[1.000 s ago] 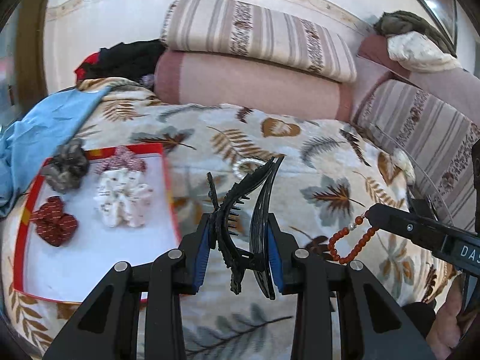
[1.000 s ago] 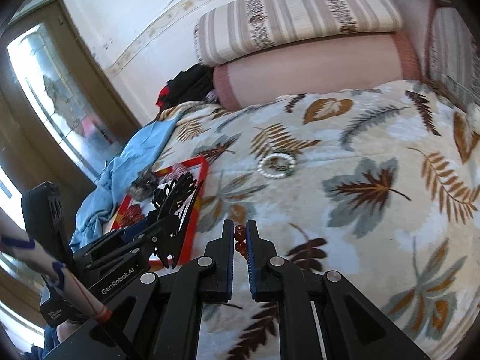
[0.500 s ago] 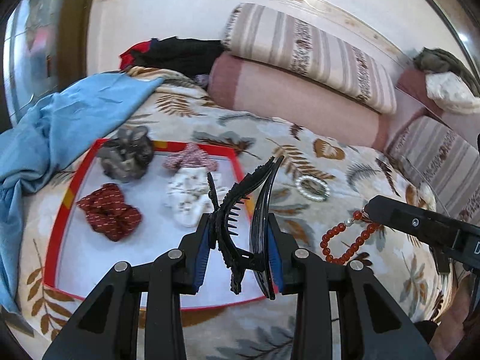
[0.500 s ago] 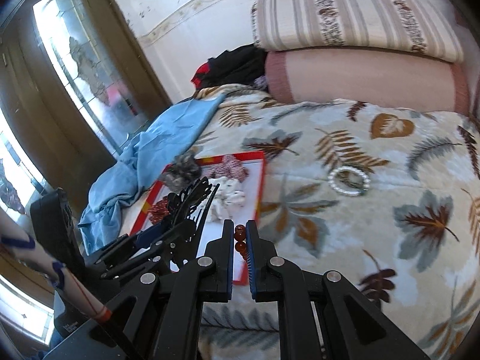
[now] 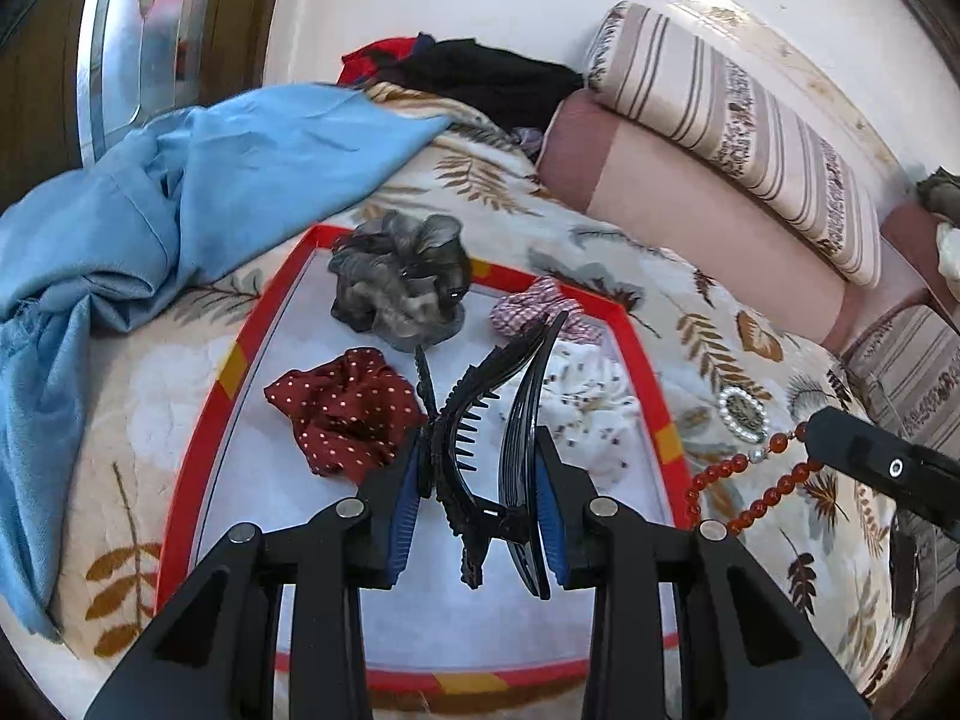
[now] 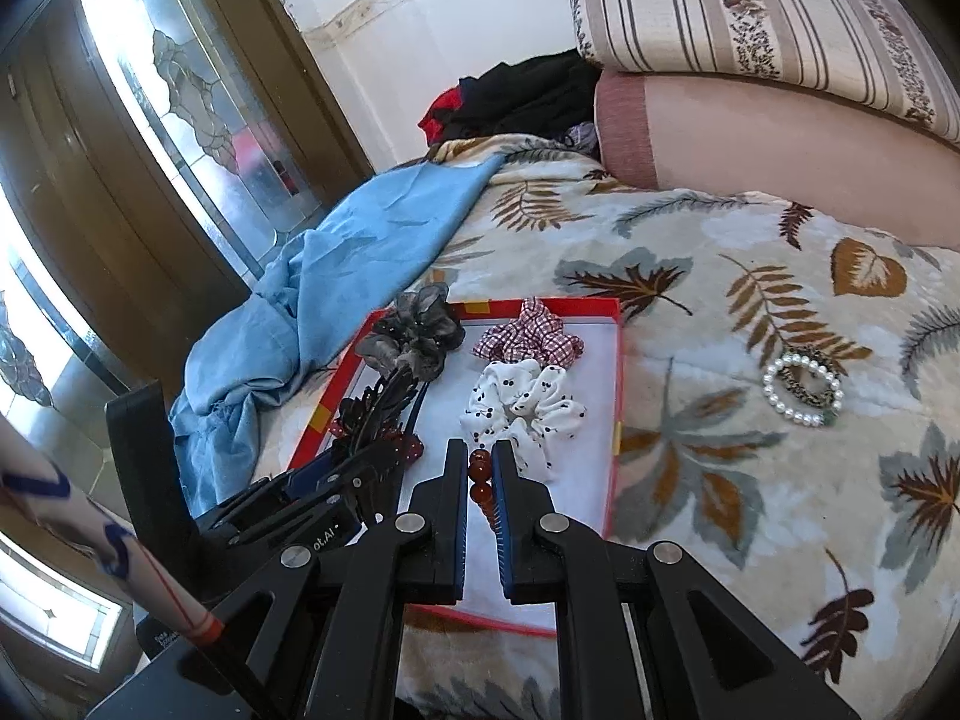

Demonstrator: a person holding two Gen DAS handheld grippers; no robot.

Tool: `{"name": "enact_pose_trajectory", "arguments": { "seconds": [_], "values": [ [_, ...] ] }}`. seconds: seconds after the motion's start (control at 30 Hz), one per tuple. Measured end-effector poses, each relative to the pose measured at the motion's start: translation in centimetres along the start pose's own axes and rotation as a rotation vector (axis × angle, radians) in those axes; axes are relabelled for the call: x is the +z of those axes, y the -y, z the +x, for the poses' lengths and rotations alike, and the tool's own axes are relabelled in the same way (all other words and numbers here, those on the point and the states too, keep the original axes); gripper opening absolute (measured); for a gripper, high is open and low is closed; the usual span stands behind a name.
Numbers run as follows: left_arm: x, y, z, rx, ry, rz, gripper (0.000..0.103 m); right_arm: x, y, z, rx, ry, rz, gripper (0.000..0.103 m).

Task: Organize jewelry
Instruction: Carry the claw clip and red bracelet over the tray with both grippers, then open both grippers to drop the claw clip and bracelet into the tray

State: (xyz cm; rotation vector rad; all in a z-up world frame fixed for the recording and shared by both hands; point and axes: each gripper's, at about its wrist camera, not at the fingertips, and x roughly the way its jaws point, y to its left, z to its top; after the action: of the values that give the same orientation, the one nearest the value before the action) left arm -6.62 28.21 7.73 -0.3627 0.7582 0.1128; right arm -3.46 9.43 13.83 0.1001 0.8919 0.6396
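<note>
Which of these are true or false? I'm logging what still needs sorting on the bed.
1. The left gripper holds a black hair claw clip. True.
2. The right gripper is empty. False: it is shut on a red bead bracelet.
3. The pearl bracelet lies inside the red tray. False: it rests on the leaf-print blanket, outside the tray.
4. Four scrunchies lie in the tray. True.
5. The blue cloth covers the tray. False: it lies beside it.
</note>
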Motion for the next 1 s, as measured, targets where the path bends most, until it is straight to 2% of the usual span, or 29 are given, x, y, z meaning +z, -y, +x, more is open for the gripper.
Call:
{"name": "enact_pose_trajectory", "arguments": {
  "seconds": [0.33,1.0],
  "values": [
    [0.3,-0.4,2.9,0.004,-0.046,-0.02,0.033,-0.2,1.2,3.8,-0.051,-0.06,0.006,0.008],
    [-0.3,-0.2,3.8,0.019,-0.057,-0.011,0.033,-2.0,2.9,6.9,-0.098,-0.126,0.024,0.008]
  ]
}}
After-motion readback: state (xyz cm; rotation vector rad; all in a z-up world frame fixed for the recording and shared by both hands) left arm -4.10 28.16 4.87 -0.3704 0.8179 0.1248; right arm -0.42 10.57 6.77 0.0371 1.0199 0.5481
